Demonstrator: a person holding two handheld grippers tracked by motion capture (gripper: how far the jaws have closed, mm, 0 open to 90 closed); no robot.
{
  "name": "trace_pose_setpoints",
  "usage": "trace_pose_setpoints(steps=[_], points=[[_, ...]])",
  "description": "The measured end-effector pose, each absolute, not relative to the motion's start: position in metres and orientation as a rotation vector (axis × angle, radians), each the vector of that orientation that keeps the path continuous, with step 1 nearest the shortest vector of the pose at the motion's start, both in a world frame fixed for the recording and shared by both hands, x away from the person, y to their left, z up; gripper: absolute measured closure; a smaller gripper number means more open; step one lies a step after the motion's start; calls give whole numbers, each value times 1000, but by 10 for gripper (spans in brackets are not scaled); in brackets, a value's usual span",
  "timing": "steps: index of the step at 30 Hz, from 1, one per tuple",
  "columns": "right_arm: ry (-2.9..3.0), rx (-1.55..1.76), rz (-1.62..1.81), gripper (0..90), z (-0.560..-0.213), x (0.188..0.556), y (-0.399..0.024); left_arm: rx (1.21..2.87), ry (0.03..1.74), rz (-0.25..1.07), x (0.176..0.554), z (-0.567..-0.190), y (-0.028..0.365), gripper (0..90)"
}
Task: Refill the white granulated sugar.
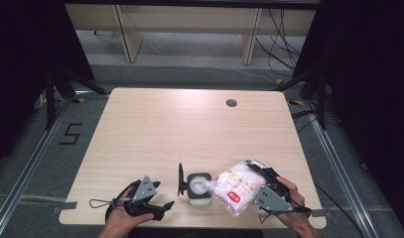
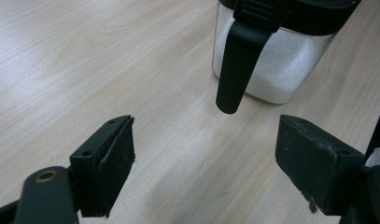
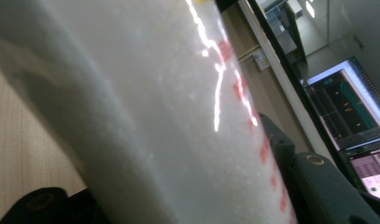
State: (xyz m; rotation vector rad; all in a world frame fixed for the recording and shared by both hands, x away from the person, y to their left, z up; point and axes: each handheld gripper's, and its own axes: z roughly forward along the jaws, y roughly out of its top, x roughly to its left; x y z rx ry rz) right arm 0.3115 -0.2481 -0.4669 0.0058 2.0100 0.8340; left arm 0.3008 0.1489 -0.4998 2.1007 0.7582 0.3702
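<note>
The bag of white granules, clear plastic with red print, is held tipped over toward the left, its lower corner sitting right at the open mouth of the container. It's gripped from the right end by the right gripper, which is clamped around the bag's body, jaws partly closed with the plastic squeezed between them. In the right gripper view the bag is seen pressed right up against the camera, white grains and red lettering running between the 2 jaws.

The container is a small clear square one with a black rim, already partly filled with white stuff, and its black lid is flipped up on the left side. It's parked on the desk near the front edge, just left of the bag. In the left gripper view the container is seen just ahead of the jaws, with a black latch hanging down its front.

The left gripper is held low over the desk, a bit left of the container and not touching it. Its jaws are spread wide with nothing between them, just bare wood grain.

A dark round grommet is set in the far right part of the desk.
</note>
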Motion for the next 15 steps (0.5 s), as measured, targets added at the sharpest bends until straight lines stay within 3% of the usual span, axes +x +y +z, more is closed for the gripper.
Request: trace_pose_setpoints(steps=[15], points=[[2072, 289, 1126, 594, -475, 334, -264, 2095, 766, 366, 301, -500, 149, 193]])
